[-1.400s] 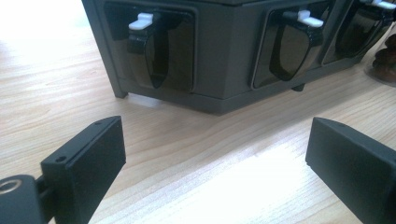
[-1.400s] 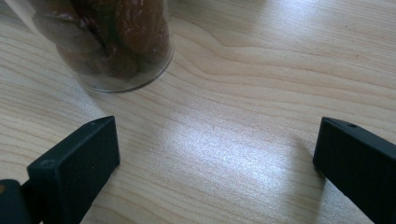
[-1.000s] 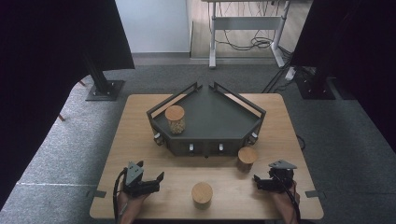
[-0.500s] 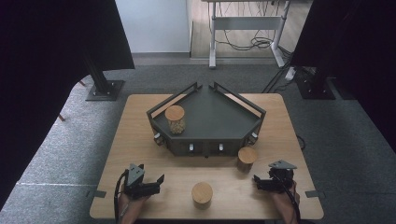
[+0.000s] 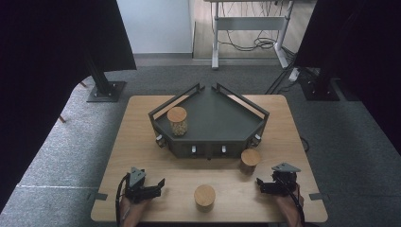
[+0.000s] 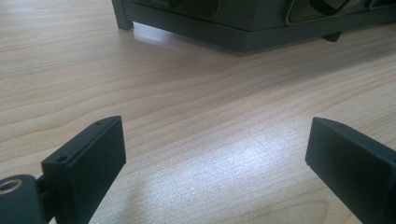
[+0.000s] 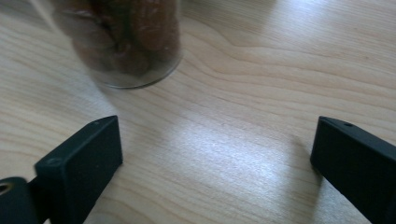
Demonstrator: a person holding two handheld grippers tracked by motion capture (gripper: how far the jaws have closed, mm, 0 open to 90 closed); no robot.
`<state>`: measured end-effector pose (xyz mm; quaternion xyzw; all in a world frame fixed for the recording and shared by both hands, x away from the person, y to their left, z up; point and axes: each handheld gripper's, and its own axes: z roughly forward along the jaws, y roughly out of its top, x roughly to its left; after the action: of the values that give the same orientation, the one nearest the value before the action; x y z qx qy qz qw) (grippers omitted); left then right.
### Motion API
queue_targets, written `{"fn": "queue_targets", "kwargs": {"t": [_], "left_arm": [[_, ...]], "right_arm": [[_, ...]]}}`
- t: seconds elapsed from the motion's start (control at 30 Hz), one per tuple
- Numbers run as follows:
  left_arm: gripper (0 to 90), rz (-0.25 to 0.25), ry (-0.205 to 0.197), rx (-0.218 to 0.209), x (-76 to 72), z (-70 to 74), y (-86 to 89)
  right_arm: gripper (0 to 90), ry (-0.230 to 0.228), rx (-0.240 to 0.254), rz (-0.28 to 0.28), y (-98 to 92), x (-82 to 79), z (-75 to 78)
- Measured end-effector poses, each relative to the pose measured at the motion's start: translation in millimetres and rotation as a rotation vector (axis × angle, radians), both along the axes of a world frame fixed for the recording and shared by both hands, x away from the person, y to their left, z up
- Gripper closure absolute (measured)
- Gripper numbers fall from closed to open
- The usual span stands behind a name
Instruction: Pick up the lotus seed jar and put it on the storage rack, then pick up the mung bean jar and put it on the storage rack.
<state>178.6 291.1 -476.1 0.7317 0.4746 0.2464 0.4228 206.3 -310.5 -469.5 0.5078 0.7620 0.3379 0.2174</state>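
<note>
Two grippers parked, nothing taken up yet

Both the left gripper [image 5: 158, 184] and the right gripper [image 5: 260, 184] sit almost where they were a second ago, low over the table [image 5: 137, 142] with their jaws spread wide and nothing between them. The cork-lidded jar [image 5: 204, 197] stands between the two tools, well apart from each. A second jar [image 5: 249, 161] is just ahead of the right gripper, close against the front of the dark tray [image 5: 222, 118], and a third jar [image 5: 177, 120] stands on the tray, far ahead of the left gripper. The right gripper view has a glass jar of brown pieces [image 7: 126, 42] ahead and left of its jaws; I cannot tell which jar it is. With so little moved, I judge no reach has begun.
</note>
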Motion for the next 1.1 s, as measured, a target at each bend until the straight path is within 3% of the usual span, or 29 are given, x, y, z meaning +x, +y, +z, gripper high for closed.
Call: {"fn": "queue_targets", "kwargs": {"t": [0.8, 1.1], "left_arm": [[4.9, 0.009, 0.02, 0.025, 2.7, 0.4, 0.1], [4.9, 0.018, 0.047, 0.042, 6.3, 3.4, -1.8]], "right_arm": [[4.7, -0.095, 0.034, 0.001, 7.3, -22.7, 11.4], [5.3, -0.128, 0.038, 0.012, 10.2, -30.3, 17.9]]}}
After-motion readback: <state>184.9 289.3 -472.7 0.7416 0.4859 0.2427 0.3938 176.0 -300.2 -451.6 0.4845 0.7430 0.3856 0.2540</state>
